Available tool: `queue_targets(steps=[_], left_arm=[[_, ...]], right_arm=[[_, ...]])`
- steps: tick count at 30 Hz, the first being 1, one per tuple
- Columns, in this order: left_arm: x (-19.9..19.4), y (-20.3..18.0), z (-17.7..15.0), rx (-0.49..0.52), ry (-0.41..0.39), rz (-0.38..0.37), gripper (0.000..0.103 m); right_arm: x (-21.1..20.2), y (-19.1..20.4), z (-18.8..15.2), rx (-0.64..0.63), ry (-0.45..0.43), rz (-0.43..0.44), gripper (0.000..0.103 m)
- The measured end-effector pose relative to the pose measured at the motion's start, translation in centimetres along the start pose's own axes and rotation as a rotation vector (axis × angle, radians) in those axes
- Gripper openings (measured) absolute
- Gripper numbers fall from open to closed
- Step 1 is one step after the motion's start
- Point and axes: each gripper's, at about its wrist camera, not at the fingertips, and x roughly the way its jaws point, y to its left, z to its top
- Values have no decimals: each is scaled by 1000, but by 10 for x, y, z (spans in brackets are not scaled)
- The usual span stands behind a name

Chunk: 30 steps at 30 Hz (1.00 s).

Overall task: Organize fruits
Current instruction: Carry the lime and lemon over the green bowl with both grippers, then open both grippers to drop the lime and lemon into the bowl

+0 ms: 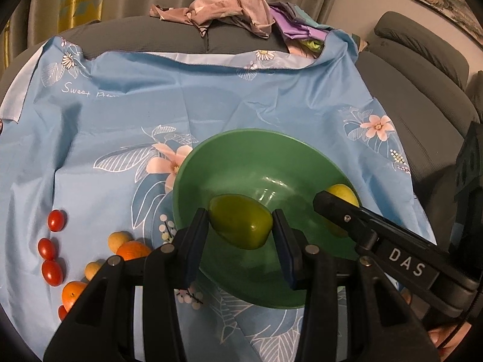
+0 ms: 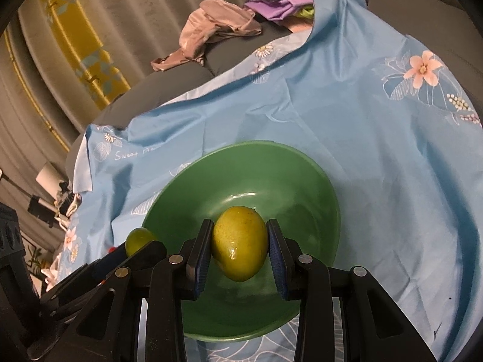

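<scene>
Left gripper (image 1: 240, 226) and right gripper (image 2: 238, 246) are each clamping a green fruit (image 1: 240, 225) and a yellow-green fruit (image 2: 239, 242) over the green bowl (image 1: 193, 163); lowering toward its bottom before releasing should be limiting rolling.

My left gripper (image 1: 240, 224) holds one fruit (image 1: 240, 221) over the near side of the bowl (image 1: 211, 163), and my right gripper (image 2: 239, 244) holds another fruit (image 2: 239, 242) over the bowl beside it, to the right. The bowl sits on the cloth (image 1: 120, 126). Left of the bowl, on the cloth, lie tomatoes (image 1: 52, 271) in a row, with oranges (image 1: 132, 249) just right of them. Behind the cloth, clothes (image 1: 229, 6) lie piled on the sofa (image 1: 151, 37).
</scene>
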Motion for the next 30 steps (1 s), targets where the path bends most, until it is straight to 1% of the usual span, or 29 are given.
queue_targets(steps=[23, 26, 28, 29, 30], left_arm=[[14, 4, -2, -18, 40, 10, 44], [13, 6, -2, -30, 39, -3, 44], [12, 8, -1, -42, 52, -22, 44], [10, 9, -1, -44, 54, -27, 46], [7, 10, -1, -46, 48, -32, 50]], right_arm=[[13, -3, -1, 19, 63, -60, 37], [14, -3, -1, 18, 69, -67, 37], [15, -2, -1, 17, 67, -68, 37], [15, -2, -1, 10, 68, -68, 37], [15, -1, 0, 1, 63, -70, 37]])
